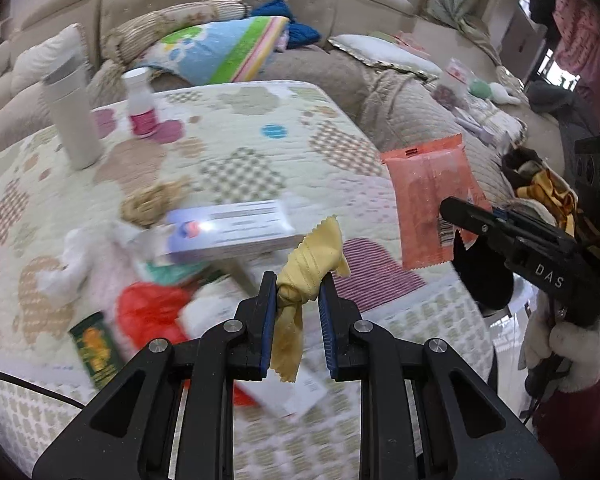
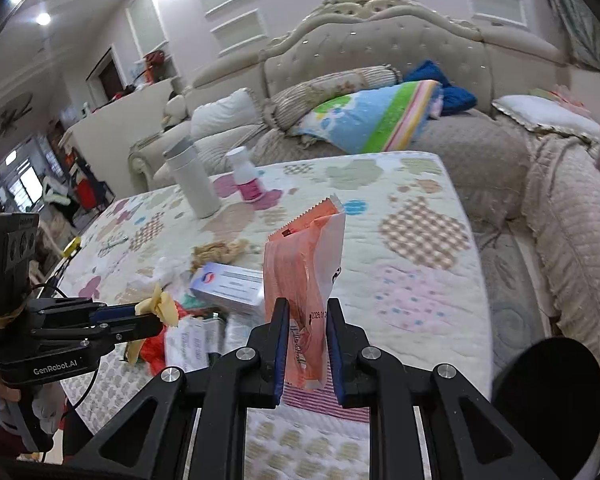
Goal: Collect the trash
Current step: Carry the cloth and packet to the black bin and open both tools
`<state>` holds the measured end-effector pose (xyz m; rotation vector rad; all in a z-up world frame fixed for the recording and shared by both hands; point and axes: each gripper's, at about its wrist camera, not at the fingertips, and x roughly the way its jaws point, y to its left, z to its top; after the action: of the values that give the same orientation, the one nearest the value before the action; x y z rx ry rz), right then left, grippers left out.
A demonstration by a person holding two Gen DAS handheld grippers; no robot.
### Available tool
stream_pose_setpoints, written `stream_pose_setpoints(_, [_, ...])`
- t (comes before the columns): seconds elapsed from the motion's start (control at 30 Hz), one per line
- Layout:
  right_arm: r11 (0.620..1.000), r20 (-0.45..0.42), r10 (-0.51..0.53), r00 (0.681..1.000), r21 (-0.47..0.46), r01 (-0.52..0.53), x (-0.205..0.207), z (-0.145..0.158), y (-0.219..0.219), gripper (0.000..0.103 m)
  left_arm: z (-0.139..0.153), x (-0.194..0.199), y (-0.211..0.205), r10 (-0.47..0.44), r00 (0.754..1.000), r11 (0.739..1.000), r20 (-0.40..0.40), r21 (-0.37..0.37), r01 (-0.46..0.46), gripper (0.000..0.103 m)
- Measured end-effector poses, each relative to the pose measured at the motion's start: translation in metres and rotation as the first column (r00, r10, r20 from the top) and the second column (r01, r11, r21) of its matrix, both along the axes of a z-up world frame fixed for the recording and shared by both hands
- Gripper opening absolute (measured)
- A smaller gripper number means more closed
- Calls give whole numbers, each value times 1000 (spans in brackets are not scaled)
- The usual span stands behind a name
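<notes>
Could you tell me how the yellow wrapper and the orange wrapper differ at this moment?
The yellow wrapper is crumpled and twisted into a knot; the orange wrapper is a flat, larger packet standing upright. The yellow one is plain, while the orange one carries printed marks and a barcode. The left gripper pinches the yellow one, the right gripper the orange one. Both are held above the patterned table cover.

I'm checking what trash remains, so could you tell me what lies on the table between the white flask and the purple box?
A crumpled tan wad lies between flask and box, seen in both views.
</notes>
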<state>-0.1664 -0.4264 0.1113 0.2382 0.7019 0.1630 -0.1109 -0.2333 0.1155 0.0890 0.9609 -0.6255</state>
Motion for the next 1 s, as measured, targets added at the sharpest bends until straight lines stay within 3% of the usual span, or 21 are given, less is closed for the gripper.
stream_pose_setpoints(0.4, [984, -18, -179, 984, 8, 179, -48, -10, -86, 17, -2, -17, -100, -127, 992, 992, -27, 6, 127, 18])
stream_pose_setpoints(0.7, [948, -68, -318, 946, -7, 318, -86, -29, -151, 17, -9, -33, -162, -204, 977, 979, -57, 3, 204, 18])
stream_pose_setpoints(1.0, [915, -135, -402, 905, -20, 404, -104, -53, -187, 17, -22, -40, -223, -272, 958, 962, -96, -31, 270, 18])
